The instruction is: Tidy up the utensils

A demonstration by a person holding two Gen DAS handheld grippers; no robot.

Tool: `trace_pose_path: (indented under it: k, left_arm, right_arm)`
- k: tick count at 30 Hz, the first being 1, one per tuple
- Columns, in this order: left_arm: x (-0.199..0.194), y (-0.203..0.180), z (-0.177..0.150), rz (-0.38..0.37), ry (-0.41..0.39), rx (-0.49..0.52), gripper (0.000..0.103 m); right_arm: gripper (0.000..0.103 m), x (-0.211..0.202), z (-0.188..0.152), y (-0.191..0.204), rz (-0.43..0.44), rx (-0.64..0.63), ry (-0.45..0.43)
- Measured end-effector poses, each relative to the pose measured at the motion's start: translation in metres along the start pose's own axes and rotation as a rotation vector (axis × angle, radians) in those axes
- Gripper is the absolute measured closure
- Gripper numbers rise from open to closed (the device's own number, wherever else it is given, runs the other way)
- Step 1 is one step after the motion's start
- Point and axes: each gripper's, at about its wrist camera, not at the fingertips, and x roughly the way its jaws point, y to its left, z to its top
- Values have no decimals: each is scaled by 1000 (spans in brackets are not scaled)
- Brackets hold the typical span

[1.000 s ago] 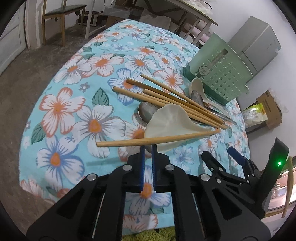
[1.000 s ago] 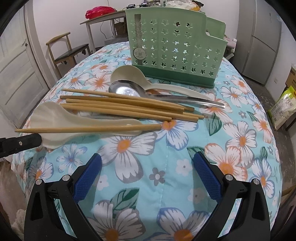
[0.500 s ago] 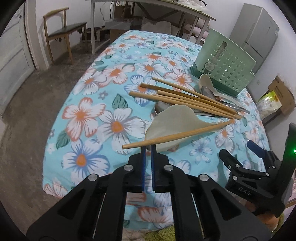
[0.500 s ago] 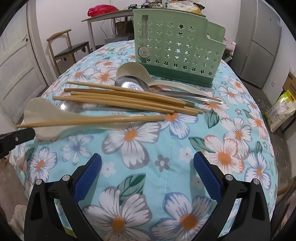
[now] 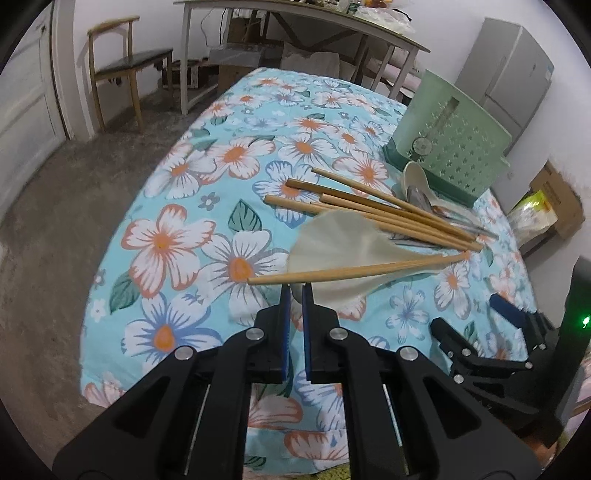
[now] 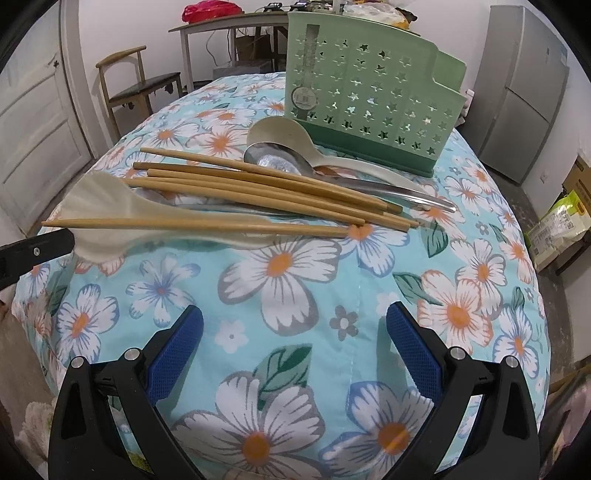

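My left gripper (image 5: 295, 290), jaws just eased a touch yet still pinching the pale spatula (image 5: 340, 243), has lifted its blade, one chopstick (image 5: 354, 271) riding across; right gripper (image 6: 295, 328) gapes.

This is a lived-in room of a home, used for eating and storage. At its centre stands a table under a floral tablecloth (image 6: 295, 280), turquoise with white and orange blooms. Beyond the table's far end is a plain side table (image 5: 303, 22) piled with bags and clutter, cardboard boxes stowed beneath it. Left of the table a wooden chair (image 5: 125, 70) stands by a white panelled door (image 6: 33, 129). To the table's right is a grey two-door refrigerator (image 6: 524, 92), with a cardboard box (image 5: 561, 206) and a food bag on the bare concrete floor (image 5: 55, 206).
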Motion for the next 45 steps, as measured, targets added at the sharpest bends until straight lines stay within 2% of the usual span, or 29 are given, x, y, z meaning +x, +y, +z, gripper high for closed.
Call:
trace_pose_path:
  k: [6,10,21,27,34,41,45]
  left_arm:
    - [15,17,5,-78,46,-110,92]
    - [23,22,7,-101,51,-146,91]
    - [31,20,14,-112,34,-139,90]
    - [23,14,26,-148,15,-131,98]
    - [0,-20,70,-191,-57,-53,102]
    - [-31,-52,100,-128,-192,62,102]
    - [-52,-51,114,-114,-268,72,102]
  right_arm:
    - [6,2,4,1,6,-6,-3]
    - [6,0,5,0,31,-7,-22]
    - [6,-10,8,4,97,-18,-86]
    - [6,-17,9,-1,100,6,-121]
    - [6,-24,9,-21,93,83,-154]
    - [6,-28,5,-38,76,131,-171]
    - [7,-28,5,-43,81,152,-179]
